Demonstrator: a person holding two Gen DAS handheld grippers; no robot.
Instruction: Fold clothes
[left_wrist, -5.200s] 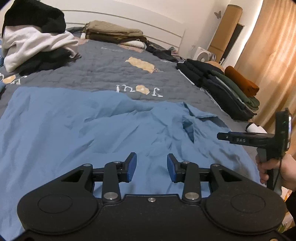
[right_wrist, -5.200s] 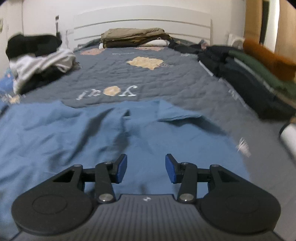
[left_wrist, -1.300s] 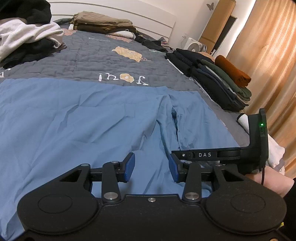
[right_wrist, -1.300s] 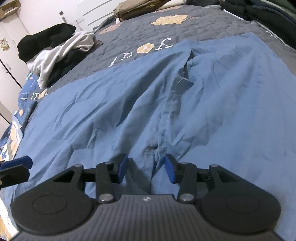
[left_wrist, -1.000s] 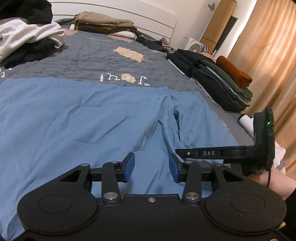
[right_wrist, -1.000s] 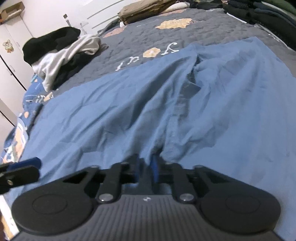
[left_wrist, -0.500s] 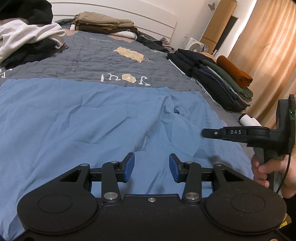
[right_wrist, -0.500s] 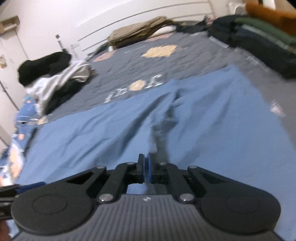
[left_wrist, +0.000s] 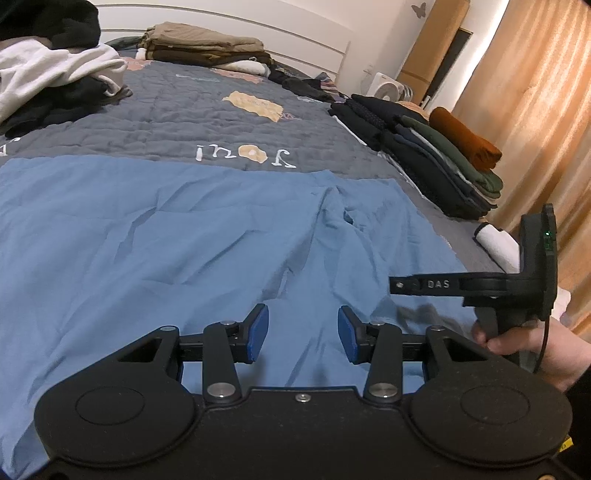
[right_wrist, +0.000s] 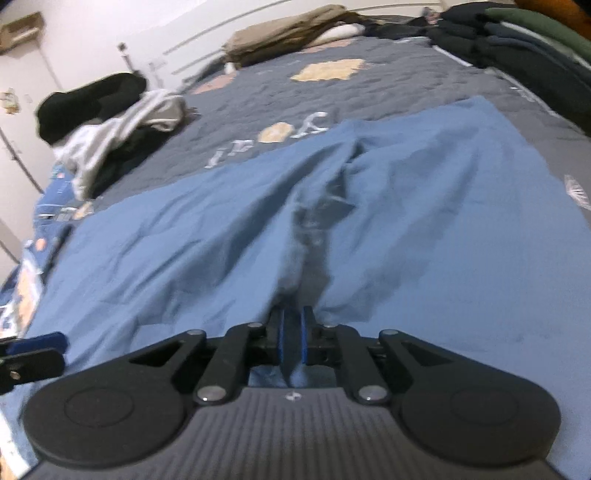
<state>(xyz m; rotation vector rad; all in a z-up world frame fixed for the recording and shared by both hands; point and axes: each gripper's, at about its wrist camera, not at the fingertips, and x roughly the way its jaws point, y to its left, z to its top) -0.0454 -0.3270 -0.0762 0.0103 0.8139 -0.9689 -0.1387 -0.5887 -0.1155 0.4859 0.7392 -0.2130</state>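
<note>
A blue shirt (left_wrist: 155, 236) lies spread on the grey quilt, front up, with its collar and placket ridge (left_wrist: 334, 210) toward the right. My left gripper (left_wrist: 303, 334) is open and empty, low over the shirt's near edge. My right gripper (right_wrist: 291, 341) is shut on the shirt's placket fold (right_wrist: 306, 236) and lifts it into a ridge. The right gripper also shows in the left wrist view (left_wrist: 395, 286), above the shirt's right part. One left gripper finger (right_wrist: 33, 350) shows at the left edge of the right wrist view.
A stack of folded dark, green and orange clothes (left_wrist: 436, 155) lies along the bed's right side. A heap of unfolded black and white clothes (left_wrist: 48, 81) sits at the back left. Folded tan clothes (left_wrist: 199, 44) lie by the headboard. A curtain (left_wrist: 535, 110) hangs at right.
My right gripper closed on the shirt's placket fold and pulled it up and toward the right. The left gripper stayed open and nearly still.
</note>
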